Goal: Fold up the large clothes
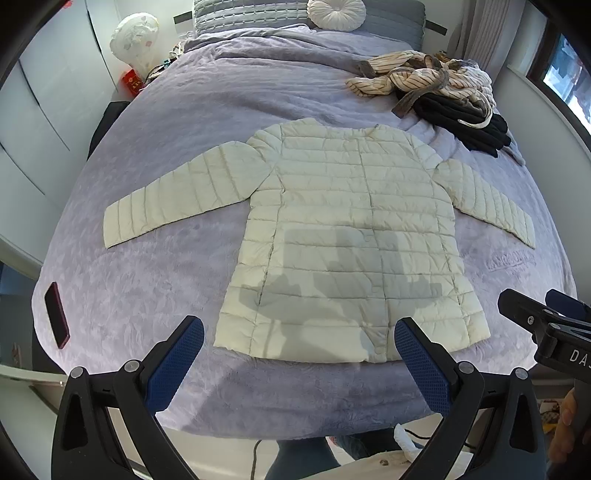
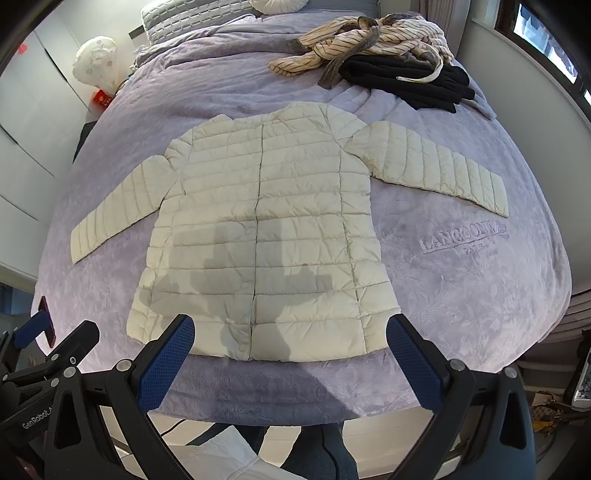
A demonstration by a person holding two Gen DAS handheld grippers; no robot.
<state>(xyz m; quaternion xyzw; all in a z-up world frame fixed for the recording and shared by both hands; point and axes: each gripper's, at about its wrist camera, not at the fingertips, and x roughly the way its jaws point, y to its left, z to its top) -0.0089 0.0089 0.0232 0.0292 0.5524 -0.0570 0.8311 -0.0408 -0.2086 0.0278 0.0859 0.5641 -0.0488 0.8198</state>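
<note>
Left gripper (image 1: 299, 339) and right gripper (image 2: 290, 338) both spread; one jacket (image 1: 351, 236) flat.

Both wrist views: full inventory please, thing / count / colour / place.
quilted jacket: 1, cream, spread flat front up mid-bed, both sleeves out to the sides
bed cover: 1, lilac plush with embossed lettering, over the whole bed
clothes pile: 1 heap, beige striped pieces on black ones, far right of the bed
phone: 1, dark with reddish edge, near left edge of the bed
round cushion: 1, white, at the headboard
grey pillow: 1, quilted, at the head of the bed
fan: 1, white, left of the bed
red box: 1, beneath the fan
left gripper: 1, black with blue fingers, open, above the jacket hem
right gripper: 1, same build, open, above the hem
</note>
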